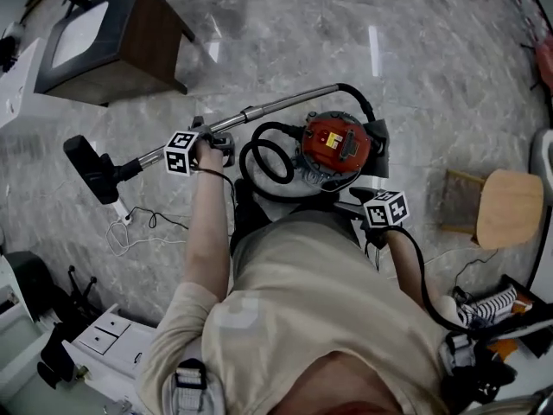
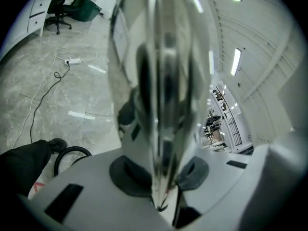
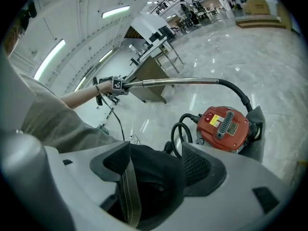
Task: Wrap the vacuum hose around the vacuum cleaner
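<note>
Chrome wand [image 2: 159,105], stiff, smooth and probably slippery, runs up between the left gripper's [image 2: 161,177] pads [image 2: 126,171], which are clamped on it about mid-length; it needs a firm grip. To the right, the red vacuum [image 1: 335,141] sits on the floor looking heavy, with a loop of black hose [image 1: 244,158] just beside it. That hose should be light and springy. The right gripper [image 3: 151,170] grasps what looks like a stretch of it, filling the gap between its pads [image 3: 202,163].
</note>
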